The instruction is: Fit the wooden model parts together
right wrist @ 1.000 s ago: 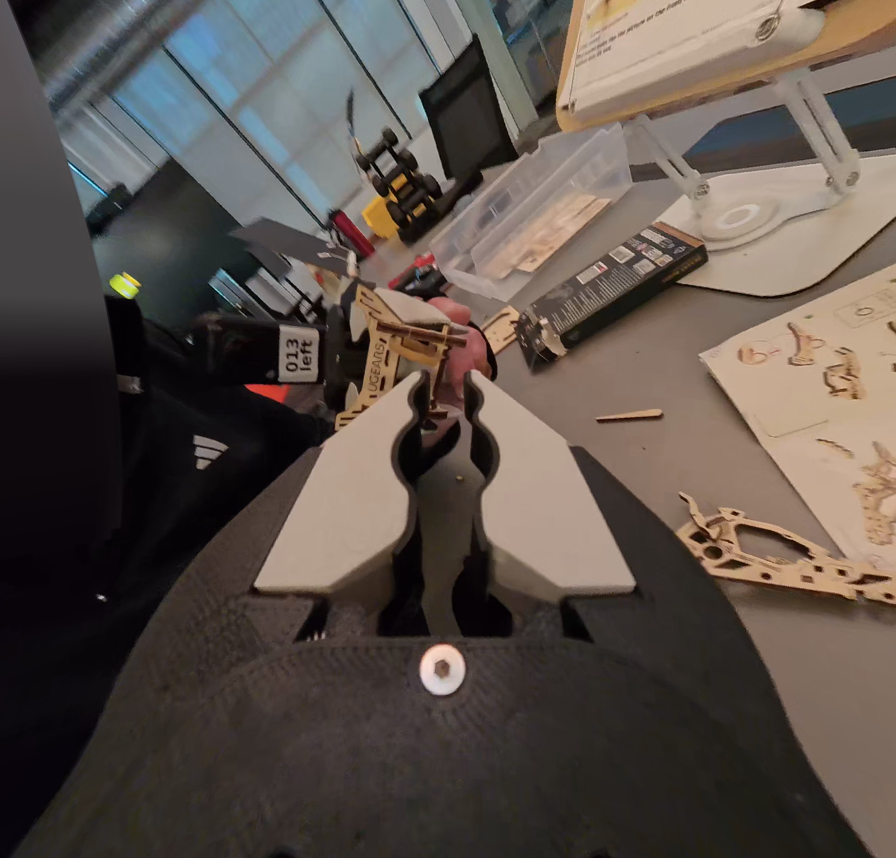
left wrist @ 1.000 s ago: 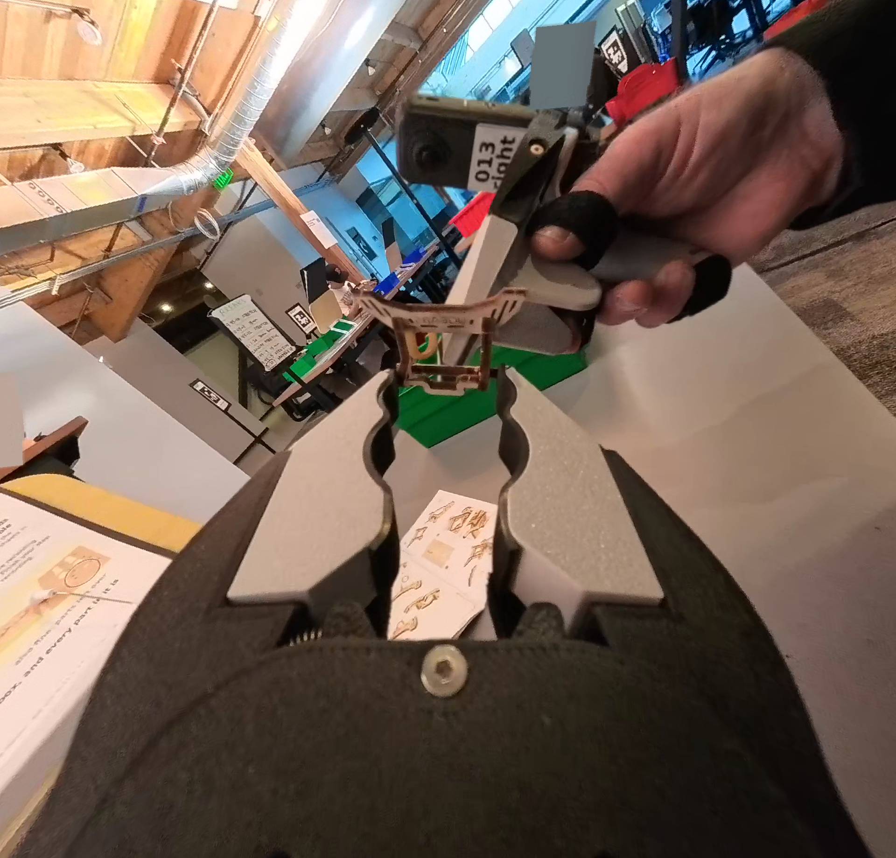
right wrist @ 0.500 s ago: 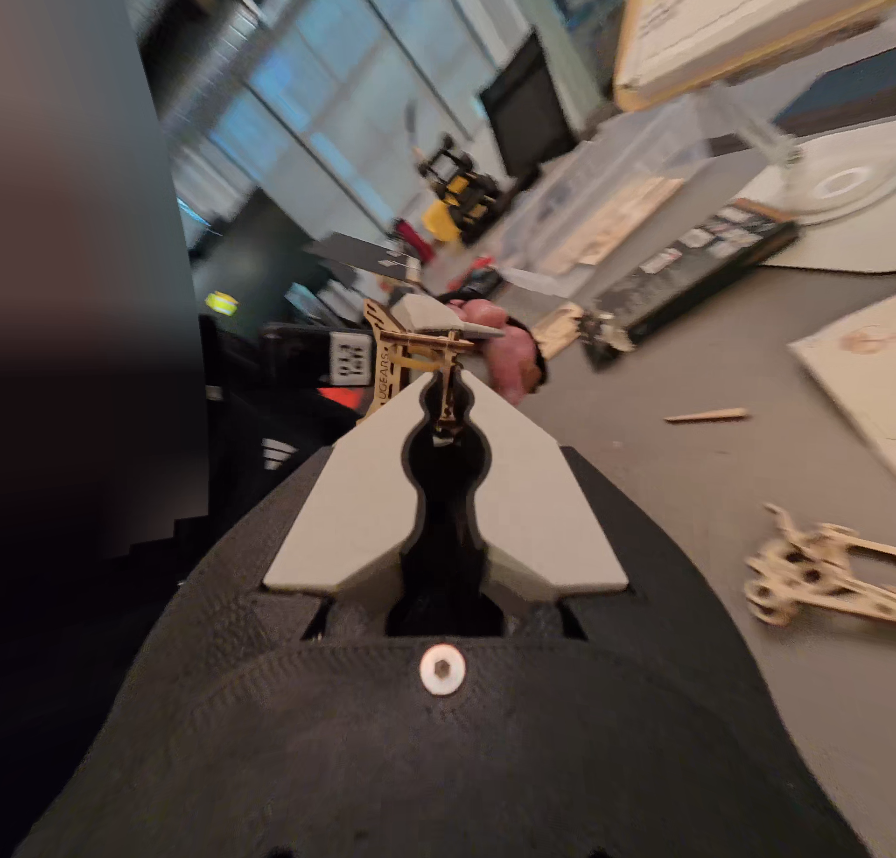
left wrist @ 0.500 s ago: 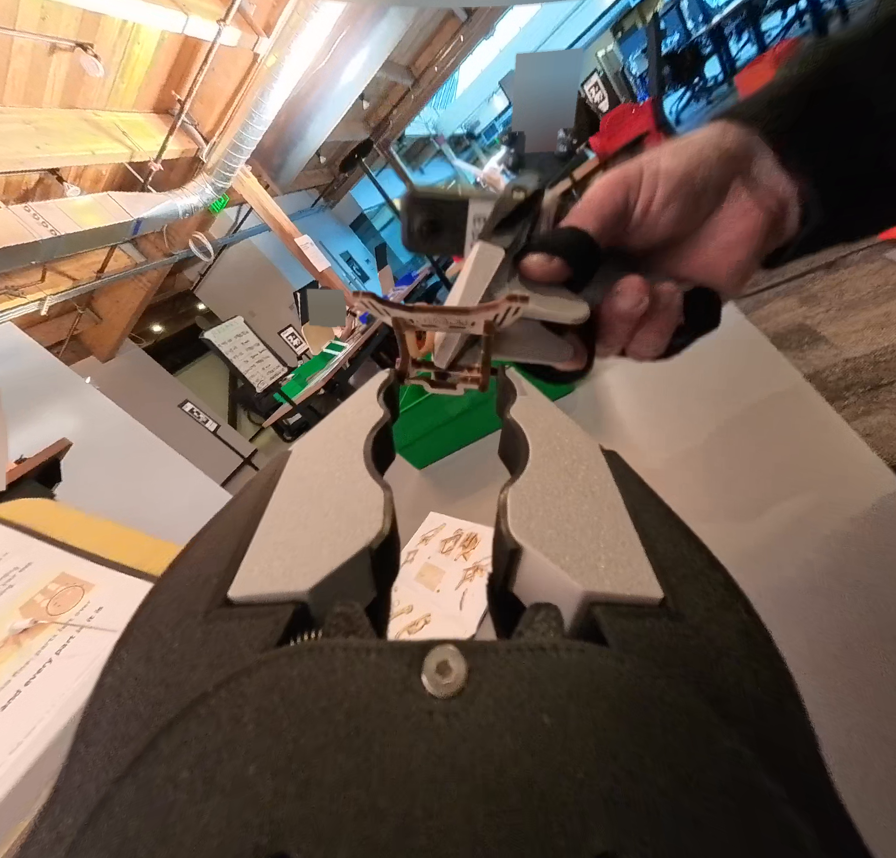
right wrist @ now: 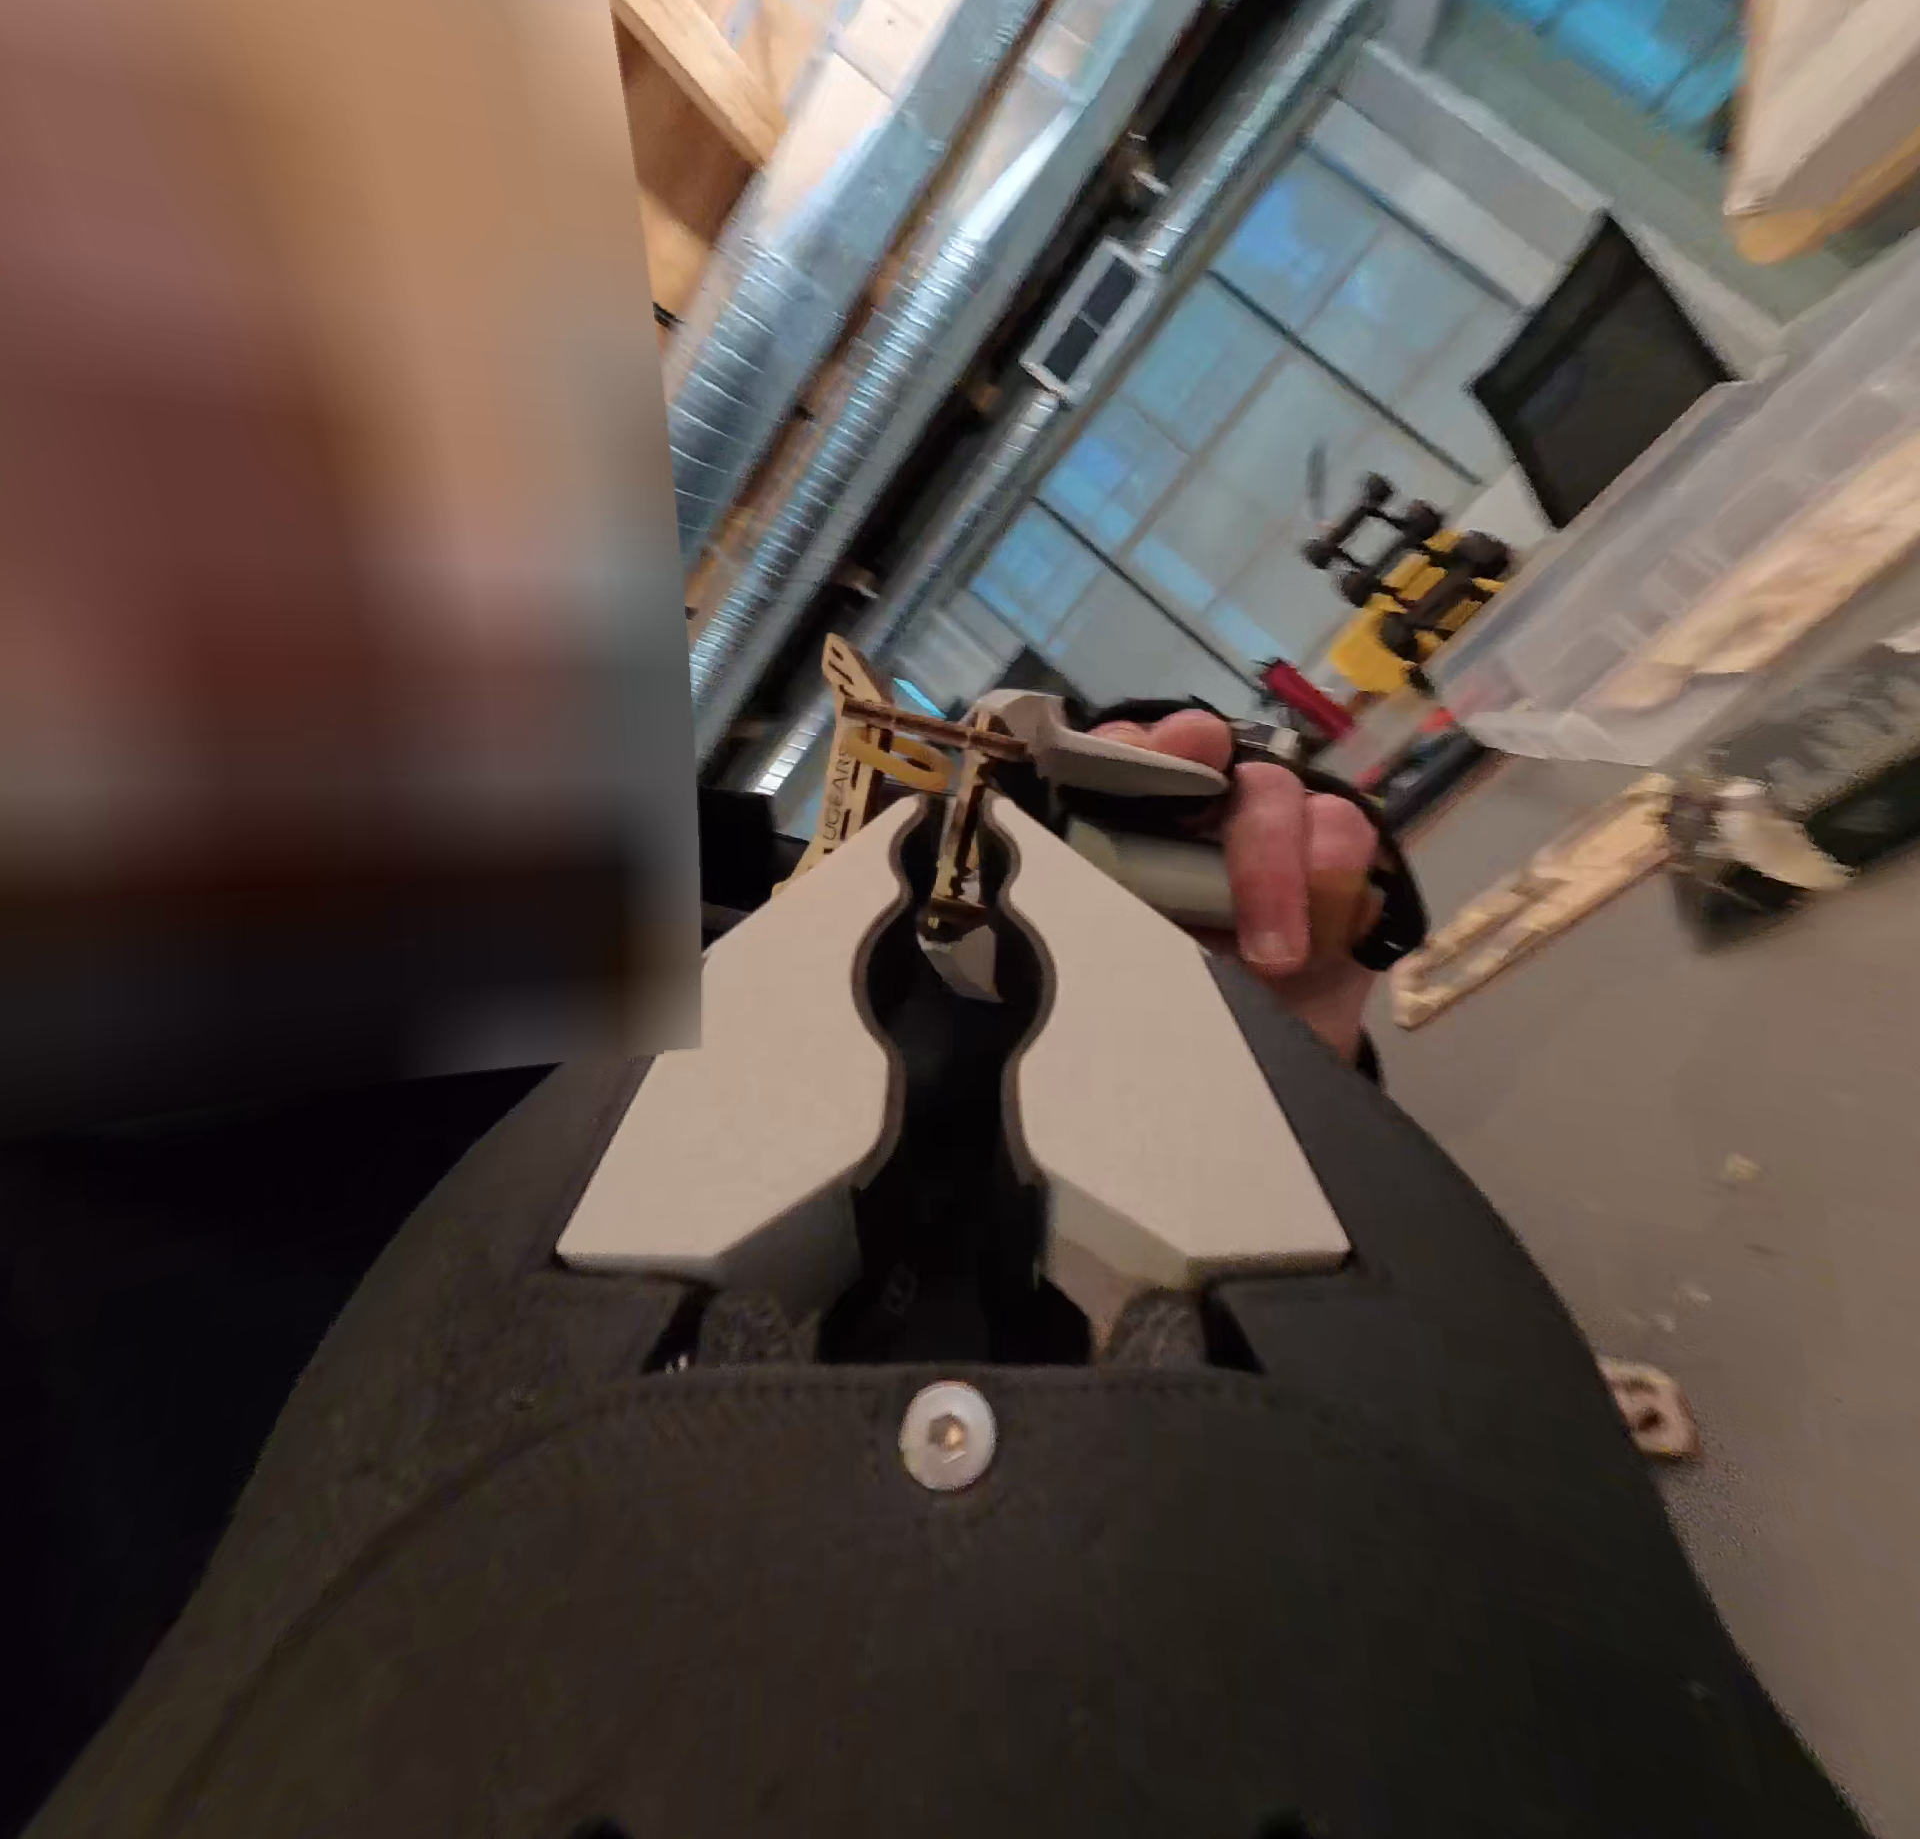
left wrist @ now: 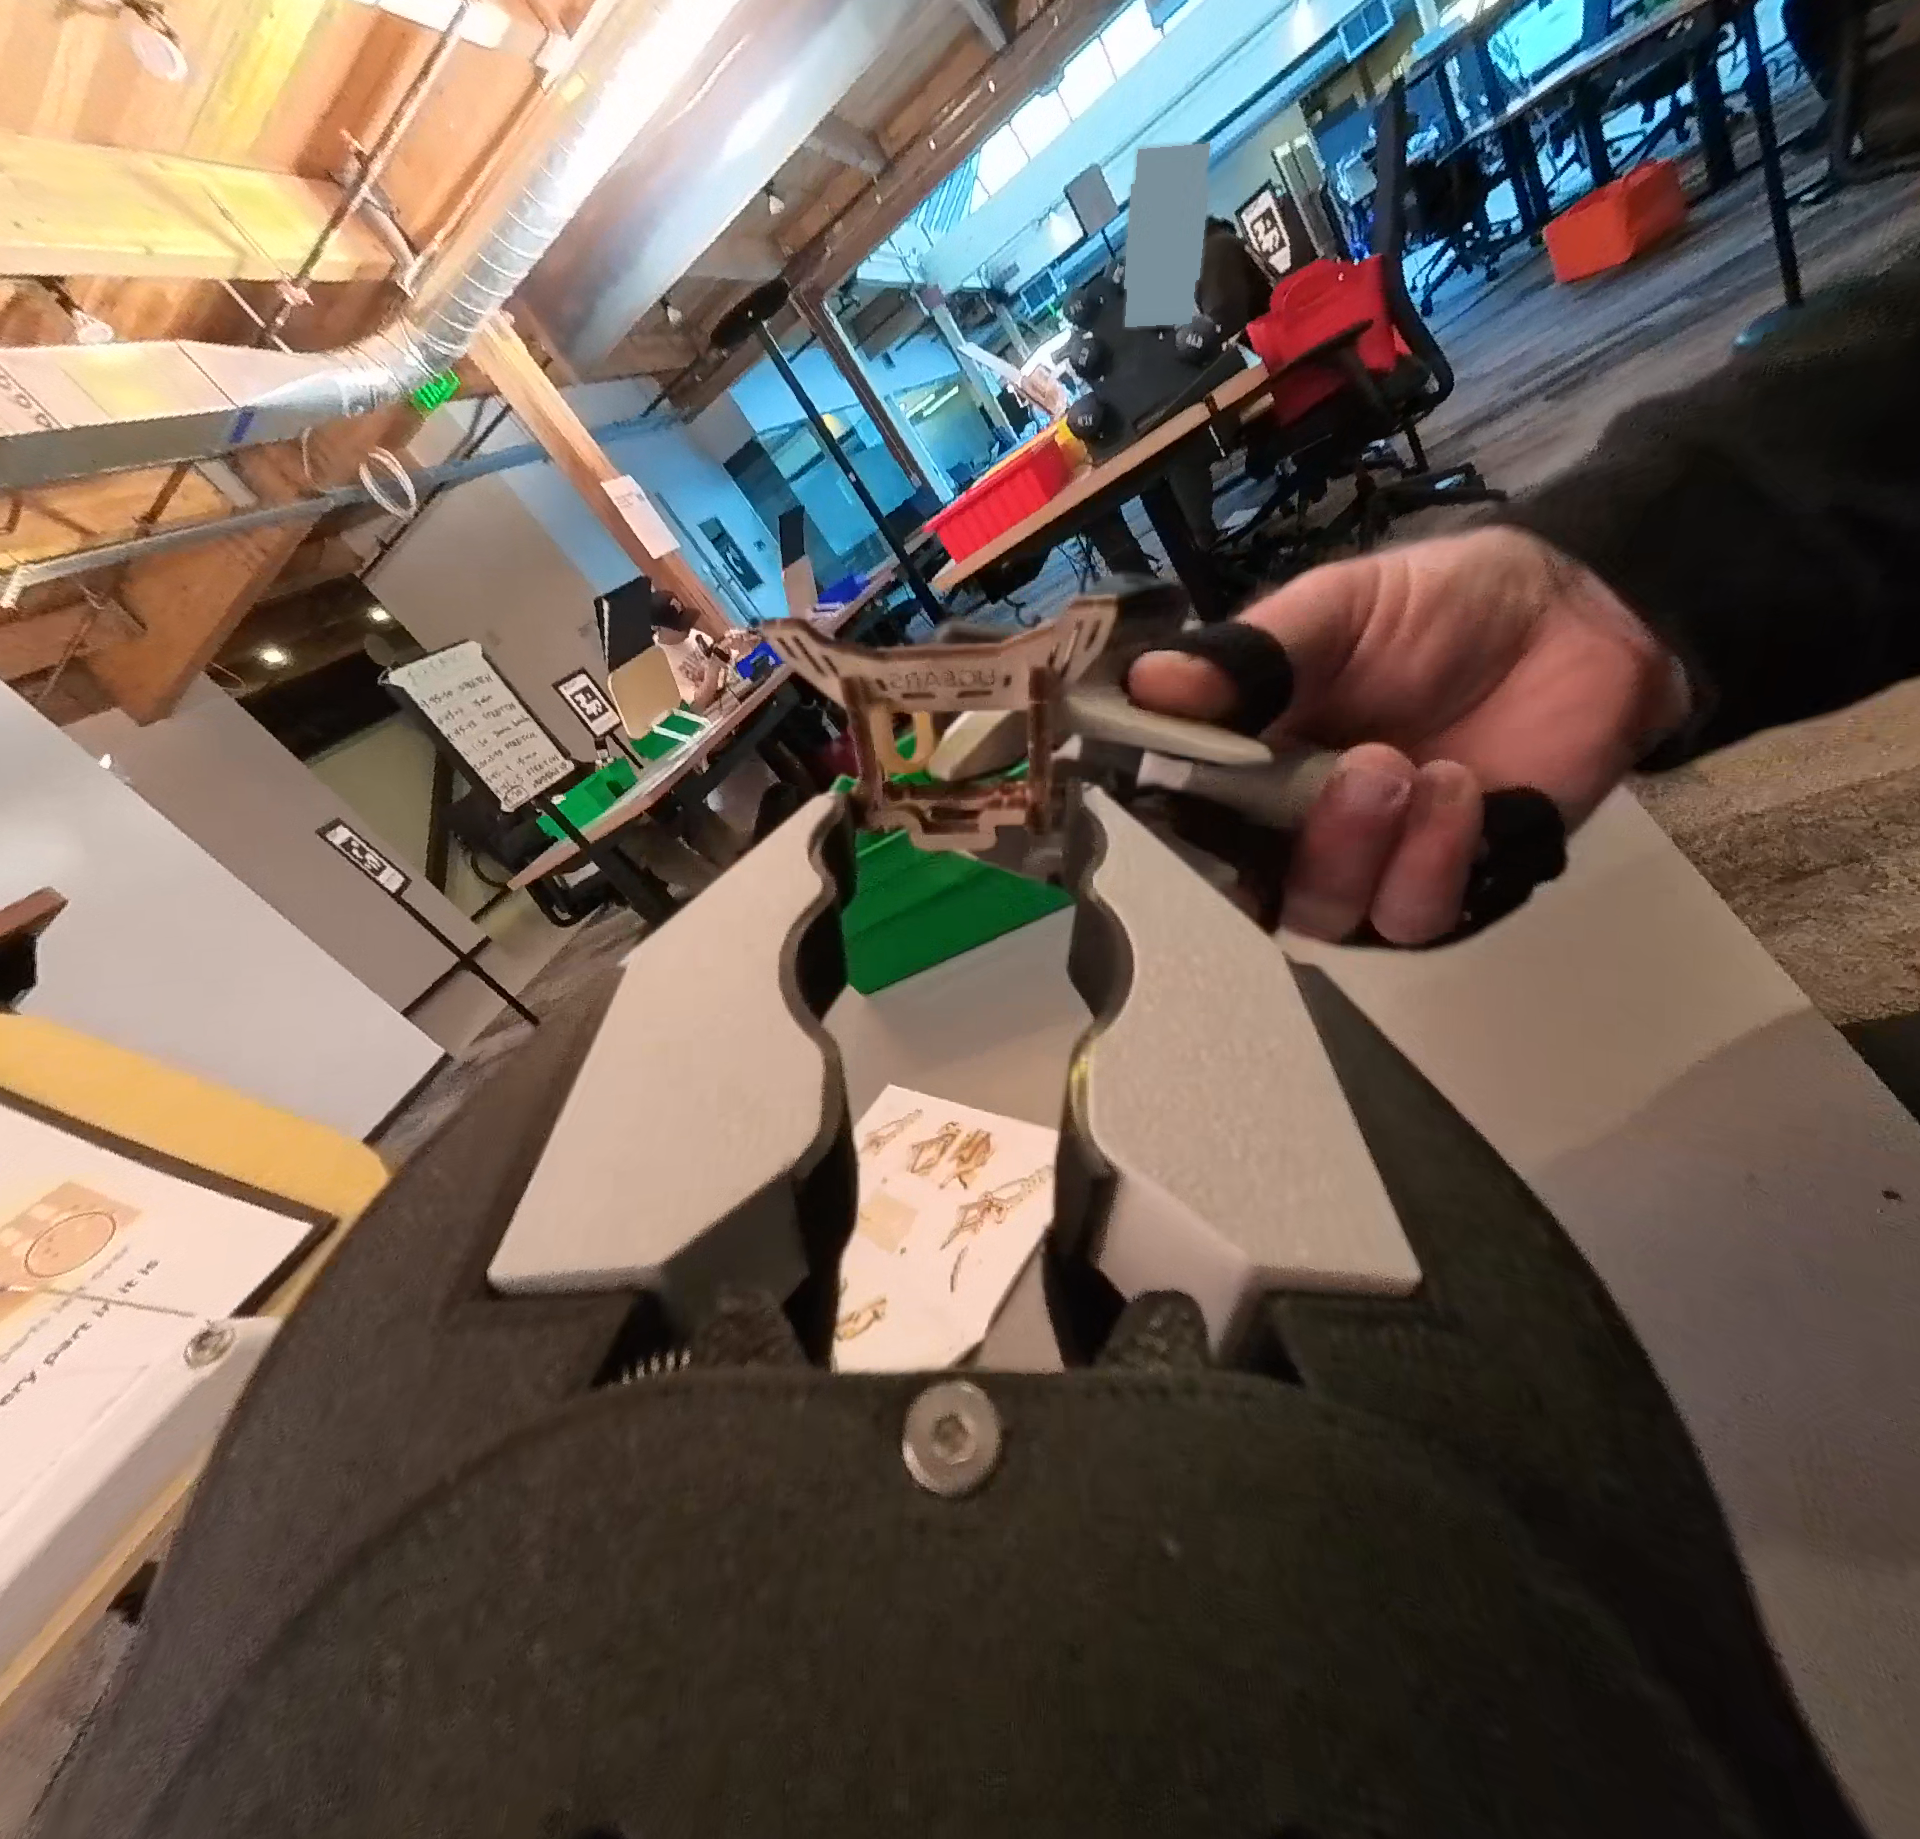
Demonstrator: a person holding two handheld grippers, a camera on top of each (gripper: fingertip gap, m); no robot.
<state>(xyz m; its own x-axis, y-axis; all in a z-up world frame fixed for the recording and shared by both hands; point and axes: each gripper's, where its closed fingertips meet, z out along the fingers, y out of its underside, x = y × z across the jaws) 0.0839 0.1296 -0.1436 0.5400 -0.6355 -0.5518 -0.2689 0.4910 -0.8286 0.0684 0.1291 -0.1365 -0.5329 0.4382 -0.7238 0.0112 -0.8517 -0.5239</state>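
Gripping the wooden model (left wrist: pixel 940 740) at its lower frame, the left gripper (left wrist: pixel 958 825) pinches it between both fingertips, held aloft over the grey table (left wrist: pixel 1621 1145); the right gripper (right wrist: pixel 961 821), fingers nearly pressed together, nips the same model's edge (right wrist: pixel 956 813); the right hand (left wrist: pixel 1423 740) shows at far right; a printed parts sheet (left wrist: pixel 940 1218) lies on the table below; a loose wooden piece (right wrist: pixel 1538 885) lies on the table at far right.

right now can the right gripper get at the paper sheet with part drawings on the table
Probably not as things stand: the right gripper is shut on the wooden model held up in the air, so it would have to let go first. The sheet itself lies uncovered.
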